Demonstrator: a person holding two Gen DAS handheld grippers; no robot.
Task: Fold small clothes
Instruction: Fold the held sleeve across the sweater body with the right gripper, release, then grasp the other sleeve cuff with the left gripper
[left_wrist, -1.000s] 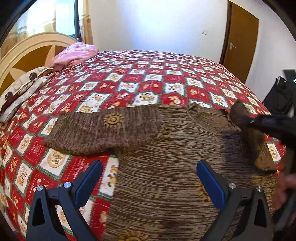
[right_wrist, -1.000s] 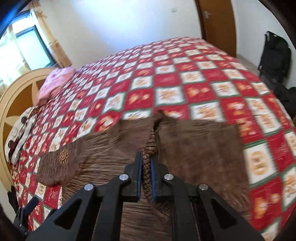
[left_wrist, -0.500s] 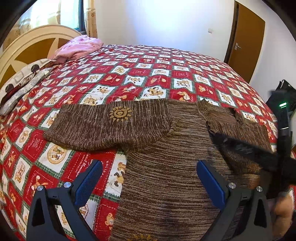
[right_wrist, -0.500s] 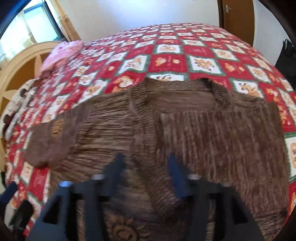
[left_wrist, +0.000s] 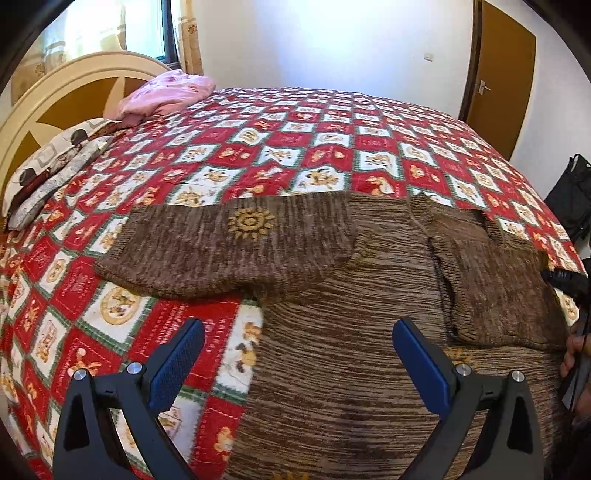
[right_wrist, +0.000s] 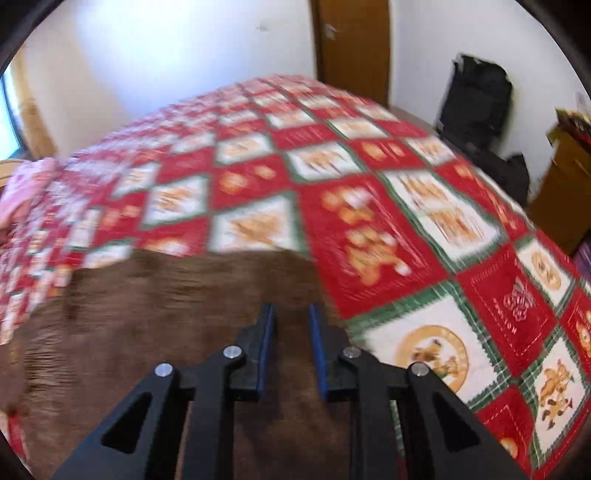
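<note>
The right gripper (right_wrist: 291, 349) hangs over the edge of a brown knitted sweater (left_wrist: 369, 302), its blue-padded fingers (right_wrist: 266, 350) narrowly apart and closing, with nothing pinched between them; the knit lies flat beneath. The left gripper (left_wrist: 299, 363) hovers low over the near hem, its fingers (left_wrist: 177, 363) spread wide and empty. Beyond them the sweater sprawls face up on a bed dressed in a red, white and green quilt (left_wrist: 295, 147): one sleeve (left_wrist: 229, 247), marked with a yellow sun motif, reaches out flat towards the headboard side, while the other sleeve (left_wrist: 491, 280) is laid across the chest. The right view is blurred, so the exact edge under those fingers cannot be told. The garment looks light, soft and loosely knitted, likely to sag, stretch and drape rather than hold a crease, though its ribbed texture should give the pads good purchase. A sound hold would seem to be the cuff of the outstretched sleeve, or a hem corner, pinching a single thick edge. A pink bundle (left_wrist: 166, 92) and pillows (left_wrist: 51, 166) sit by the headboard, well apart.
</note>
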